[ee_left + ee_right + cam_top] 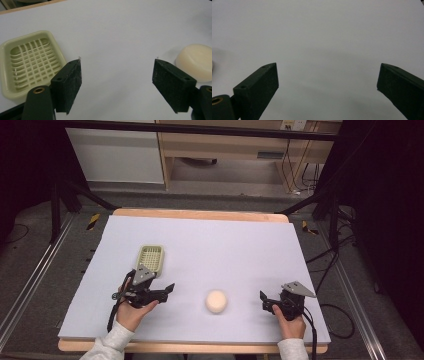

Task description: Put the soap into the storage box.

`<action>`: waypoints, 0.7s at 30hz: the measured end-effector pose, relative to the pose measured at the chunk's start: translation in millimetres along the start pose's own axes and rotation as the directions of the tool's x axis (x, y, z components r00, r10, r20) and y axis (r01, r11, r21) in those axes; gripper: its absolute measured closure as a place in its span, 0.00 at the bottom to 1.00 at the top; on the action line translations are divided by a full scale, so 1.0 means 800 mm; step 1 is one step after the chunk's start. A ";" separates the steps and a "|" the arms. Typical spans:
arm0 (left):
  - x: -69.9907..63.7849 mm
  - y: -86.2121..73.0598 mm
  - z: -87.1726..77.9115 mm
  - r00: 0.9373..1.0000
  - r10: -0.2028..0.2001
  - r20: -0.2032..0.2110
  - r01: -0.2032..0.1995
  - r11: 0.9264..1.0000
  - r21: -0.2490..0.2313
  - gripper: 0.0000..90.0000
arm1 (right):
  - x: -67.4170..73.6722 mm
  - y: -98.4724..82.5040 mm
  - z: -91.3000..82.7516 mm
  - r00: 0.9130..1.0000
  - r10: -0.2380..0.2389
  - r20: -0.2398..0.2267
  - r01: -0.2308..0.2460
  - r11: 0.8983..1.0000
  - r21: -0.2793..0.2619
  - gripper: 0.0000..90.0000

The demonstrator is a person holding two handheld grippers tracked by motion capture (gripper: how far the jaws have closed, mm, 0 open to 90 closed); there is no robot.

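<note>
High view: a person sits at the near edge of a pale lavender-grey table [210,240], holding a black two-jaw gripper in each hand. Between the two hands, close to the near edge, lies a round, cream-coloured bar of soap [216,301], flat on the surface and touching nothing. A pale green plastic soap dish with a slatted grid floor [151,258] sits farther back and to the left, empty, its long axis running away from the person.

The left gripper [169,289] is just in front of the dish's near end, its jaws pointing right toward the soap. The right gripper [263,299] rests on the other side, its jaws pointing left toward the soap. The soap lies roughly midway, perhaps slightly nearer the left gripper, and well apart from both.

In the left gripper view, the left gripper [117,75] has its jaws spread wide with bare table between them. The soap [196,61] appears beyond and outside the right-hand jaw, and the dish [30,62] beyond the left-hand jaw. So the soap is off to one side of the jaw line, not between the jaws.

In the right gripper view, the right gripper [328,80] is also spread wide over bare table, holding nothing.

Judging from this layout, the soap is likely bound for the dish. The left gripper, beside both, seems better placed, but would need to swing toward the soap first.
</note>
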State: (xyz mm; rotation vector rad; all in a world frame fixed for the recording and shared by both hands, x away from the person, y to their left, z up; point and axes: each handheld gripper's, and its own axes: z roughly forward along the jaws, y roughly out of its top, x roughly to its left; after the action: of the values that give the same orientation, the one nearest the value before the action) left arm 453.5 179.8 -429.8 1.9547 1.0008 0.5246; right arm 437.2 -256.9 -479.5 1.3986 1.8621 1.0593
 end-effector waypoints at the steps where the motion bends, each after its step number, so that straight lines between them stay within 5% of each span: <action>1: 0.000 0.000 0.000 1.000 0.000 0.000 0.000 1.000 0.000 0.26 | 0.000 0.000 0.000 1.000 0.000 0.000 0.000 1.000 0.000 0.05; 21: -0.051 0.024 0.038 0.996 0.048 0.077 -0.049 0.999 0.004 0.25 | 0.000 0.001 0.000 1.000 0.009 -0.004 -0.009 1.000 0.001 0.05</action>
State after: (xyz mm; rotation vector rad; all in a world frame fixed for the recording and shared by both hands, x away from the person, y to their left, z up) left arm 458.2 125.8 -429.4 1.9934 0.9100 0.4707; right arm 437.5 -256.5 -478.5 1.4072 1.8617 1.0666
